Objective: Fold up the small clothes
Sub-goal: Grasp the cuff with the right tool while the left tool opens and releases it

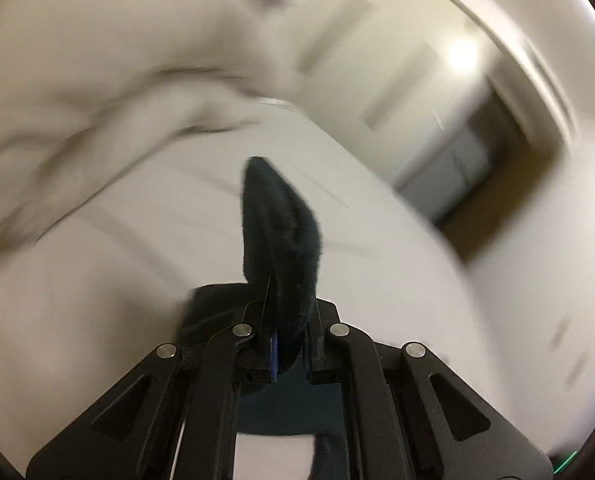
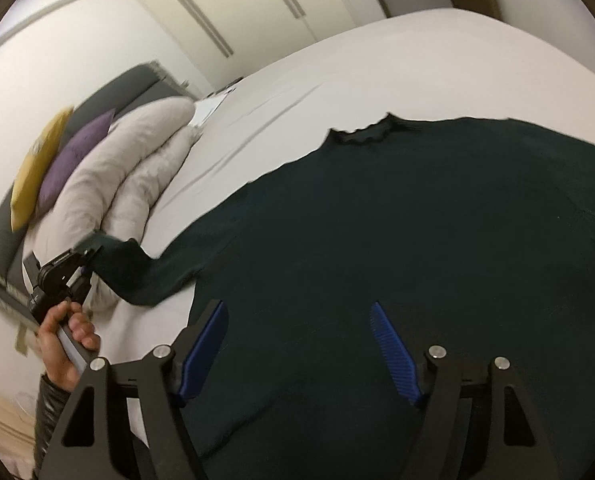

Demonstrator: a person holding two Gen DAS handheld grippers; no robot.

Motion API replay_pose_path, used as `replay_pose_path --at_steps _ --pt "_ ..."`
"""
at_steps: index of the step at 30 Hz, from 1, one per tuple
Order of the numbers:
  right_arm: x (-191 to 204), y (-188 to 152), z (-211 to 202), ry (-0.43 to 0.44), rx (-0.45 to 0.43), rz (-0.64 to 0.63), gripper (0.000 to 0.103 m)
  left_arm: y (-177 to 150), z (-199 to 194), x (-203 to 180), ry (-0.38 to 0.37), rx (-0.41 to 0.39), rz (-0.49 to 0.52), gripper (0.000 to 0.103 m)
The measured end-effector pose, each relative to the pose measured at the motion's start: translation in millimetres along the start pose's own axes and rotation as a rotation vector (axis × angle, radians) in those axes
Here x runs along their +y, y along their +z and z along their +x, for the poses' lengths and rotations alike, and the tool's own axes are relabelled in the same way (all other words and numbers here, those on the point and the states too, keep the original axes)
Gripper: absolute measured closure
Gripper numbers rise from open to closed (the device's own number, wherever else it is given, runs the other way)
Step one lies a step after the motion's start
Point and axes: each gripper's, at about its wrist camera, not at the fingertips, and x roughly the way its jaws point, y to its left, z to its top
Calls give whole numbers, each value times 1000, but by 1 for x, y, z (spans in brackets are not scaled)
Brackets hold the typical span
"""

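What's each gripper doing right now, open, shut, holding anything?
Left gripper: shut on the sleeve cuff of the dark sweater.
Right gripper: open above the sweater's body, holding nothing.

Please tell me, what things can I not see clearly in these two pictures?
- Left wrist view: bedding and cupboards smeared by motion blur.
- Right wrist view: the sweater right sleeve cut off by the frame edge; its hem hidden behind the right tongs.
- Right wrist view: the left tongs grip too small and blurred.
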Motion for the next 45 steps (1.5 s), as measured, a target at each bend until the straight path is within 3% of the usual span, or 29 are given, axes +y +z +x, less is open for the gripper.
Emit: replay_pose_path --at_steps 3,5,9,14,17,20,23,28,30,33,35,38,40,45 --pt "-22 17 2 23 -6 53 27 -47 41 -96 39 73 358 96" --pt "-37 29 6 36 -2 81 27 -104 64 -146 56 137 553 96" --pt "-66 54 30 94 51 161 26 -190 96 -162 70 200 703 96" --pt "-64 80 91 276 150 232 26 -215 86 -186 95 131 750 96" --pt "-51 88 130 341 230 290 26 -222 82 -185 100 148 763 96" --pt "-24 97 155 438 282 262 26 -209 81 -197 99 149 767 96" --pt "-4 104 171 472 333 235 21 -211 84 -197 109 149 790 96" --pt "17 113 193 467 396 180 23 -218 74 -203 106 146 796 96" --pt "21 113 199 455 424 157 29 -220 73 -204 105 144 798 96" --pt "22 112 211 436 467 143 52 -222 70 -208 103 140 811 96" --pt "22 109 217 416 484 121 73 -221 72 -207 105 144 813 96" --pt "22 107 219 378 480 81 89 -219 74 -206 95 160 805 95" --pt "19 108 214 361 462 72 93 -216 69 -208 65 171 799 94" --pt "-7 112 185 341 379 94 95 -187 41 -206 -171 192 733 89"
